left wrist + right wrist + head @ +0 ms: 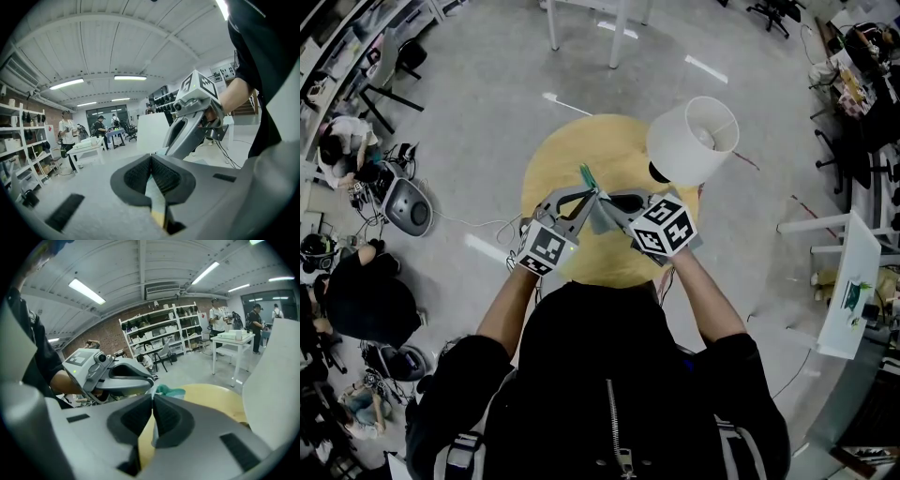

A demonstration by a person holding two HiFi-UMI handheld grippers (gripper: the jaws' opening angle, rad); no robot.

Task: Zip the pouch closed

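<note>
1. The left gripper [584, 195] has its jaws pressed together on a thin edge of the pale teal fabric pouch [598, 215]. In the left gripper view only a narrow pale strip of the pouch [156, 197] shows, running down between the ribbed pads. The rest of it is hidden behind the gripper body.
2. The right gripper [614, 204] is likewise clamped tight on a thin pale edge of the same pouch. Its own view shows no gap between the jaws, and a crumpled teal part [169, 391] peeks out just beyond the tips.
3. In the head view the two sets of jaw tips meet almost nose to nose. The pouch is bunched between them over the near half of the round yellow wooden table [572, 150].
4. A small teal end sticks out on the far side. The zip and its slider cannot be made out in any view, nor how far the pouch is closed.
5. Whether the pouch rests on the table or hangs above it cannot be told.
6. A white drum lamp shade [689, 141] stands at the table's far right and covers that part of the tabletop.
</note>
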